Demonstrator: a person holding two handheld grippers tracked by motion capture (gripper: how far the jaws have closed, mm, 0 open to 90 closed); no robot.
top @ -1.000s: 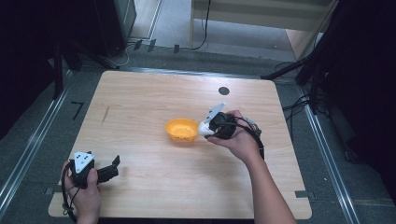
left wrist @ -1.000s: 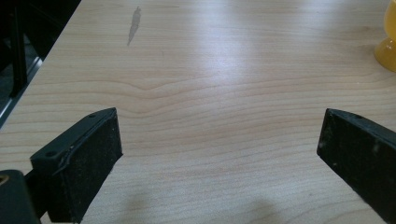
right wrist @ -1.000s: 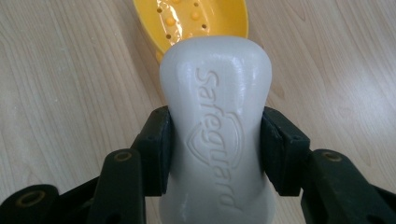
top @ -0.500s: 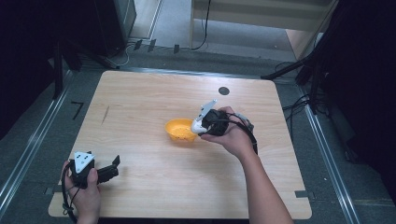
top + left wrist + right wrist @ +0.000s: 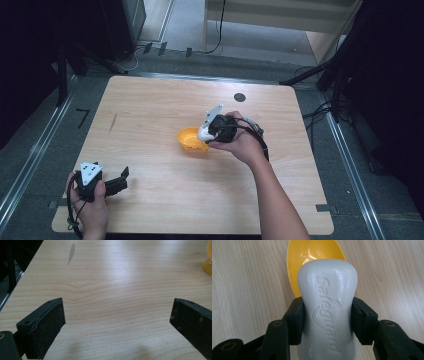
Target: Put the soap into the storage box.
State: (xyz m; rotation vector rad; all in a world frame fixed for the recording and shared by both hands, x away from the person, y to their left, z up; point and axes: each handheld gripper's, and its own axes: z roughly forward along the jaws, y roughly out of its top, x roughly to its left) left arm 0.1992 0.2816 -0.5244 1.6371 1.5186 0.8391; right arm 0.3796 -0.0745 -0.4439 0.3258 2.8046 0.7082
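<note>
My right gripper [image 5: 327, 320] is shut on a white bar of soap [image 5: 328, 305] stamped "Safeguard"; both black pads press its sides. The soap hangs over the near rim of an orange bowl [image 5: 312, 255], which sits mid-table [image 5: 190, 139]. In the high view the right gripper [image 5: 212, 131] sits at the bowl's right edge, tilted down toward it. My left gripper [image 5: 120, 181] rests near the table's front left corner, jaws wide open with bare wood between them [image 5: 117, 322]. The orange bowl's edge [image 5: 208, 262] peeks in at the far right of the left gripper view.
The wooden table [image 5: 150, 110] has a small dark streak [image 5: 113, 123] at the left and a round black mark [image 5: 240, 97] near the back edge. Metal rails and cables run along the floor around the table.
The right hand has carried the soap leftward and tipped it over the orange bowl. The left hand has stayed put.
</note>
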